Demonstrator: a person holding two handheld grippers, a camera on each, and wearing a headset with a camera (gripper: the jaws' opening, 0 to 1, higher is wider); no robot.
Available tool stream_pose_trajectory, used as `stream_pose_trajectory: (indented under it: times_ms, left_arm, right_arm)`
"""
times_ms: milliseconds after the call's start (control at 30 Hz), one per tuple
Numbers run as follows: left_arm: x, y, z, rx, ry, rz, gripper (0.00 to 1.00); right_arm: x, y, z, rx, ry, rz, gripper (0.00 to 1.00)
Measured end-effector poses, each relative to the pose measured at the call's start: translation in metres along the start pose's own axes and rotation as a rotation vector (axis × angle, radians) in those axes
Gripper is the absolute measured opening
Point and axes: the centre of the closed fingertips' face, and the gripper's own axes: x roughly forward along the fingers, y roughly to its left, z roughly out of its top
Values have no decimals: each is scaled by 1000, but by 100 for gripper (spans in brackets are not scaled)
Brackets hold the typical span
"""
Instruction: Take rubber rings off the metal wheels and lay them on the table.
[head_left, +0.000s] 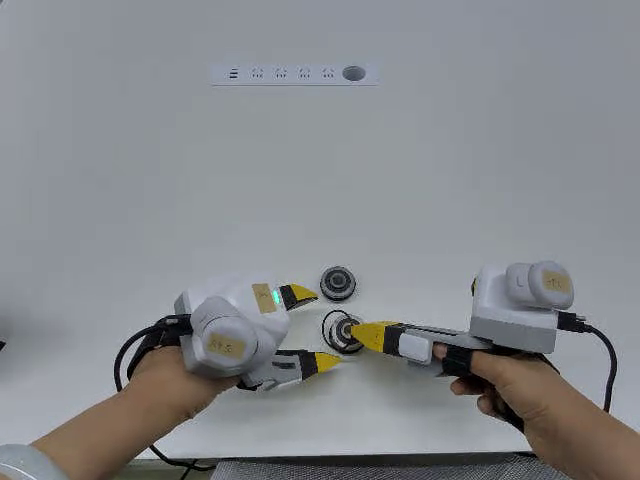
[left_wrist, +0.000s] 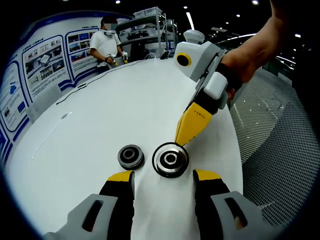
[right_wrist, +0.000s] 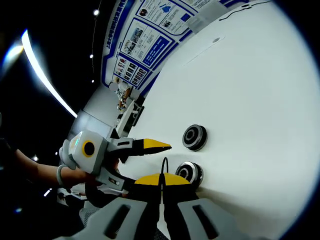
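- The left gripper (head_left: 316, 327) has its fingers (left_wrist: 119, 178) spread wide, one on each side of the near wheel (left_wrist: 170, 159). In its own view the wheel lies just ahead of the gap and the fingers look clear of it. I judge it is placed there to clamp or block the wheel, so the wheel does not slide when the ring is pulled.
- The far wheel (head_left: 338, 283) lies flat on the table (head_left: 420, 200), just beyond the near one and apart from both grippers. Its rim looks dark, so its ring is probably on and it is waiting its turn.
- The near wheel lies flat near the table's front edge, between the two grippers, where both can reach it.
- The ring (head_left: 326, 322) is a thin black loop standing off the near wheel's left side in the head view. In the right gripper view a black strand (right_wrist: 165, 165) rises from the closed fingertips. I cannot tell how much of it sits in the groove.
- The right gripper (head_left: 366, 335) has its fingers pressed together on the ring, with the tips at the wheel's rim. It lies low and nearly level with the table, which suits getting the tips under a ring seated in a groove.
- The next move probably calls for lifting the ring up and away from the wheel while the left fingers close on the wheel. Otherwise the wheel may drag along, or the ring may slip from the pinch.
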Motion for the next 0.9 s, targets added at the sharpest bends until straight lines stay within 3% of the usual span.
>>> stream_pose_trajectory:
  times_ms: [333, 900]
  left_arm:
    - [-8, 5, -8, -19, 2, 29, 54]
    - [-19, 6, -16, -49, 3, 51, 54]
  right_arm:
    - [-14, 8, 11, 25, -62, 23, 2]
    - [-55, -30, 37, 79, -191, -74, 2]
